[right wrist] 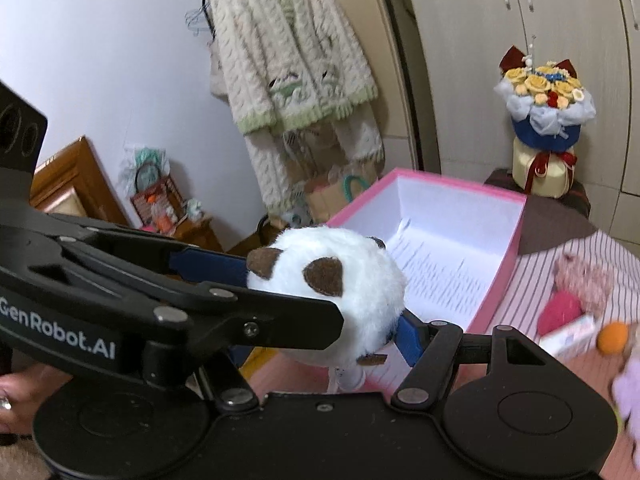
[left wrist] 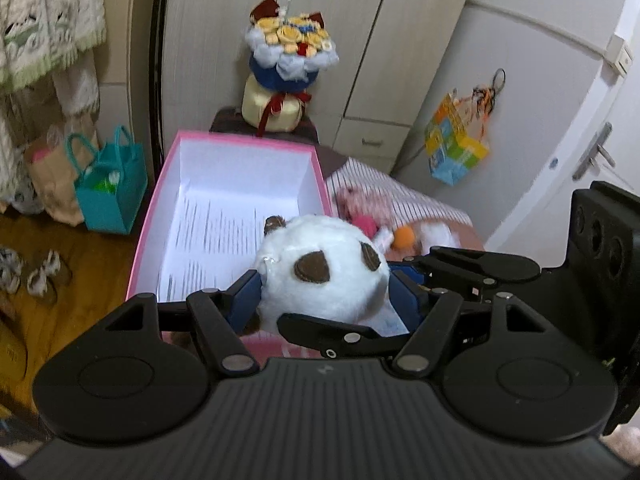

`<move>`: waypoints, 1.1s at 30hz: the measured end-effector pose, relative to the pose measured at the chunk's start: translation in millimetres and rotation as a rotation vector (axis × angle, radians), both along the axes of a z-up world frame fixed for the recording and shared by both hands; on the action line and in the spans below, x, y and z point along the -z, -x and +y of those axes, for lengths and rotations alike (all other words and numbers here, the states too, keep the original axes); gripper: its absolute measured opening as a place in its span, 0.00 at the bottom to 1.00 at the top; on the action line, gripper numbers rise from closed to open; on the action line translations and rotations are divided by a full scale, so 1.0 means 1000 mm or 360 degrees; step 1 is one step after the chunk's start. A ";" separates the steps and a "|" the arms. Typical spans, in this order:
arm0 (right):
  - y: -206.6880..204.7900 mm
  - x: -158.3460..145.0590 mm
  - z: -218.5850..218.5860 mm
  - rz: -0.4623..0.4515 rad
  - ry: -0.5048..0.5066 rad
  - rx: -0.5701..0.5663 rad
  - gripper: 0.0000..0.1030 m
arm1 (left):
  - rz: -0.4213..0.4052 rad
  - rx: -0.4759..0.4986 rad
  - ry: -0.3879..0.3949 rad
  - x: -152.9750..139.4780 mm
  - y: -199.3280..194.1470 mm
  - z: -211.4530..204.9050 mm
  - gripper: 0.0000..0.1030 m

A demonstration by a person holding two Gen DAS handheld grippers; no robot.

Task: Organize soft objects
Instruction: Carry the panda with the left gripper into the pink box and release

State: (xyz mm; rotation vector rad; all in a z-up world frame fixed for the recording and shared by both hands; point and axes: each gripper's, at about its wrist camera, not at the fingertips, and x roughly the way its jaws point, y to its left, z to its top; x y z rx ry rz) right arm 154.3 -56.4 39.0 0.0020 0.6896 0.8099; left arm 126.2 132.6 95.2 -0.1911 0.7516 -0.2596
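Left tool (left wrist: 324, 292) pinching round white plush panda head with brown felt patches (left wrist: 320, 276), blue pads (left wrist: 245, 296) pressed into fur at both sides. Panda held above near end of pink rectangular cardboard box with white interior (left wrist: 148, 220); printed paper sheet lining box floor.

Right tool (right wrist: 394, 334) close against same panda (right wrist: 340, 280); one blue finger (right wrist: 410, 338) visible touching fur, other finger hidden behind left tool (right wrist: 320, 312), so grip state cannot be told.

Small pink plush toy (right wrist: 584, 276) and orange ball (right wrist: 611, 337) lying on striped bedcover (right wrist: 528, 284) just beside box (right wrist: 500, 280).
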 end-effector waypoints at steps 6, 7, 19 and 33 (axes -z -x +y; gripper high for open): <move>-0.065 0.006 0.006 0.0090 -0.0036 -0.0003 0.71 | -0.0001 -0.0057 0.0032 0.010 -0.059 0.008 0.66; -0.075 0.009 0.007 0.0114 -0.0032 -0.0011 0.71 | 0.0017 -0.0070 0.0043 0.013 -0.067 0.010 0.66; -0.169 0.046 0.050 0.0174 0.0146 -0.0050 0.71 | 0.0137 -0.0263 0.0067 0.060 -0.160 0.036 0.64; -0.199 0.074 0.074 0.0155 0.0456 -0.0088 0.72 | 0.0275 -0.0330 0.0155 0.101 -0.193 0.044 0.61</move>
